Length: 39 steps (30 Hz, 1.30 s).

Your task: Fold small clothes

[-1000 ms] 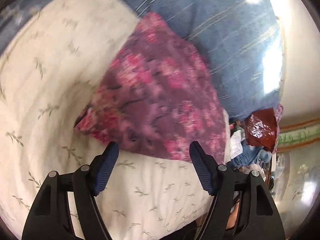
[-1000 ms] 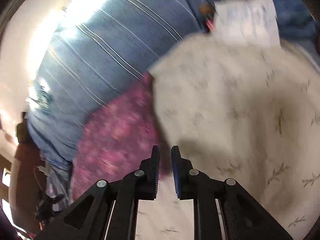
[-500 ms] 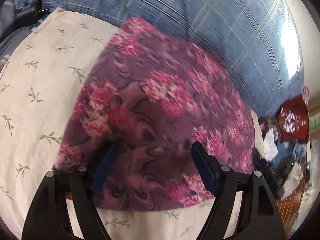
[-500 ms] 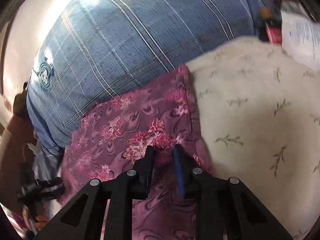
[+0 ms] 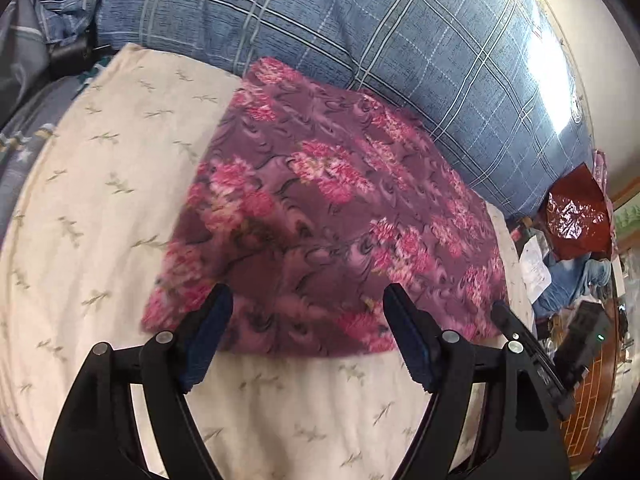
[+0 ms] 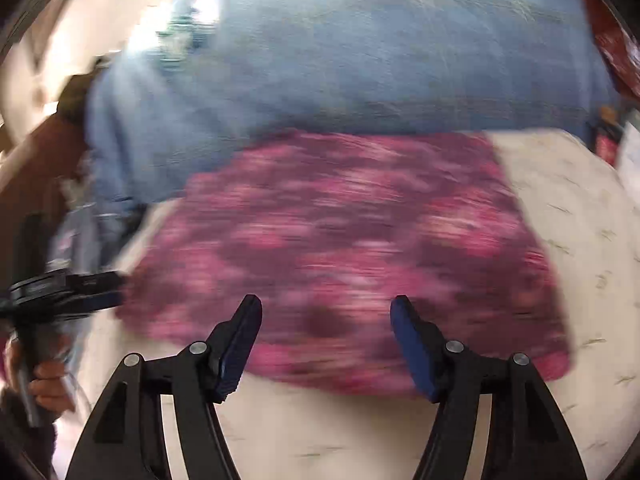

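The purple cloth with pink flowers lies flat in the middle of the left wrist frame. It looks like a folded square. One corner points to the upper middle of the frame, and its near edge runs across just in front of your fingers.

Your left gripper has its two blue pads wide apart. The tips sit right over the near edge of the cloth, holding nothing. Your right gripper is wide apart too, with nothing in it. It also hangs over the near edge, but that picture is very blurry. Both grippers look about as near to the cloth as each other. In the left frame, the right gripper's black finger peeks in at the cloth's lower right corner.

I think the next move is to pinch that near edge.

The cloth rests on a soft cream blanket with little leaf sprigs. Behind it, across the top of the frame, is a big blue checked pillow. At the far right edge you can see a shiny dark red bag and some clutter.
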Available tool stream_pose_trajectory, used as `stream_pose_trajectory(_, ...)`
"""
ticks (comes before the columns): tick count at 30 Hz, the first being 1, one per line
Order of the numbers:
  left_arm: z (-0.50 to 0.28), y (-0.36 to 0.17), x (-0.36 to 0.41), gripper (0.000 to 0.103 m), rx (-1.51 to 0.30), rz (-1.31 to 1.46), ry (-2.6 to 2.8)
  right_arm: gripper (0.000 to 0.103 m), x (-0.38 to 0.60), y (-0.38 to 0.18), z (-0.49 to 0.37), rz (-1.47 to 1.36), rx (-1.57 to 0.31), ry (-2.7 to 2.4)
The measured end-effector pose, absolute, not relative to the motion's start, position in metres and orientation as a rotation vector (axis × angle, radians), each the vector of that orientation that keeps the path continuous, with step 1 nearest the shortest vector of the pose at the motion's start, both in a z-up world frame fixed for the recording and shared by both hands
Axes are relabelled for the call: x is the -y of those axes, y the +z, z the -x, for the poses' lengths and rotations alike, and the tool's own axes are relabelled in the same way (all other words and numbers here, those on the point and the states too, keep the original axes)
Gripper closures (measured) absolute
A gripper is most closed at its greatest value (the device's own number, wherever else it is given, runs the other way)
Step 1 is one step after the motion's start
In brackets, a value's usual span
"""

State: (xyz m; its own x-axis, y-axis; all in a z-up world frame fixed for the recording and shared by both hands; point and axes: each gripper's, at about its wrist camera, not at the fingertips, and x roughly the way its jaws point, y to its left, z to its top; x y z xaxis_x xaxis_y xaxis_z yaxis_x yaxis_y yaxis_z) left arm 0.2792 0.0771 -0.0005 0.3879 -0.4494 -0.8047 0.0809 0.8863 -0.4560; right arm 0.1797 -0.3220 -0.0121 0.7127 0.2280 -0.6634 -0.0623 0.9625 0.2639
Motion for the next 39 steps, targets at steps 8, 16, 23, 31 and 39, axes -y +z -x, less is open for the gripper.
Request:
stream_pose_trajectory(8, -0.260, -0.024, -0.109, 0.026, -1.218, 0.442, -0.341, 0.033, 0.259, -0.045, -0.194, 0.021, -0.899, 0.078)
stream_pose_trajectory(16, -0.258, -0.020, -0.176, 0.026, -1.199, 0.645, -0.339, 0.033, 0.219, -0.036, -0.180, 0.056, -0.862, 0.115)
stream_pose_trajectory(23, -0.278, -0.017, -0.192, 0.026, -1.203, 0.607, -0.326, 0.033, 0.143, -0.050, -0.175, 0.269, -0.851, 0.262)
stream_pose_trajectory(31, -0.330, -0.012, -0.197, 0.026, -1.218, 0.580, -0.333, 0.036, 0.059, -0.068, -0.197, 0.573, -0.753, 0.347)
stream_pose_trajectory(39, -0.396, -0.019, -0.159, 0.026, -1.319, 0.531, -0.455, 0.094, 0.029, -0.075, -0.211, 0.741, -0.611, 0.344)
